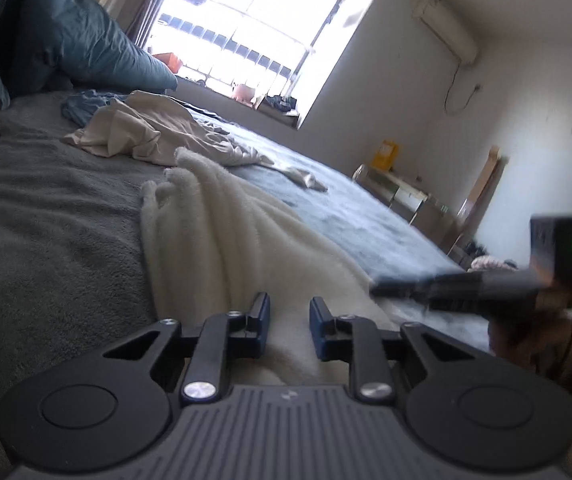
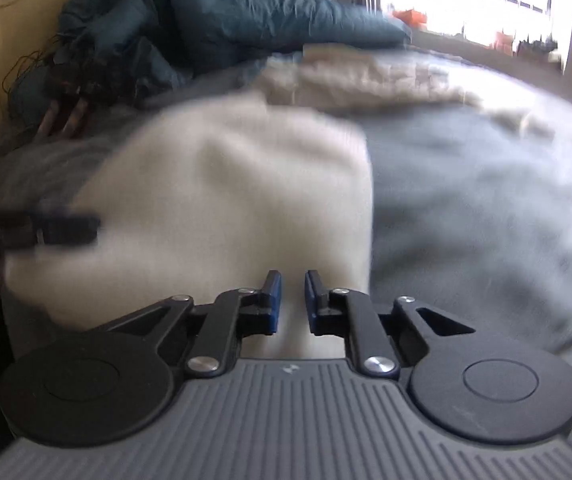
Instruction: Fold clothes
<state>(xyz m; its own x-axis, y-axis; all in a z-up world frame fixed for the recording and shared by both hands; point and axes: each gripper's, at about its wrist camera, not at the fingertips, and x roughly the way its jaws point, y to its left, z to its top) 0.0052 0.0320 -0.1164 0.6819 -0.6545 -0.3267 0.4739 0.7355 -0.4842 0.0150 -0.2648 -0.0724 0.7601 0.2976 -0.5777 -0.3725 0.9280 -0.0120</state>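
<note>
A fluffy white garment (image 1: 222, 232), fleece or plush by its nap, lies in long ridges across the centre of the left wrist view on the grey bed blanket (image 1: 46, 216), and its near edge runs down between the fingers of the left gripper (image 1: 289, 322). Those jaws stand narrowly apart with the pile filling the gap, so it seems pinched, though real pad contact cannot be confirmed. In the right wrist view, the right gripper (image 2: 293, 300) at lower centre is likewise nearly closed with white fabric between the blue pads, probably clamped; the frame is heavily smeared with blur. The main risk, as I judge it, is a shallow bite on loose pile only: the cloth could slip free on one side and the fold would skew. A second risk is catching the blanket beneath and dragging it along. The crumpled cream shirt (image 1: 142, 132) and blue garment (image 1: 82, 106) at upper left lie close enough to be swept by a wide fold.
</note>
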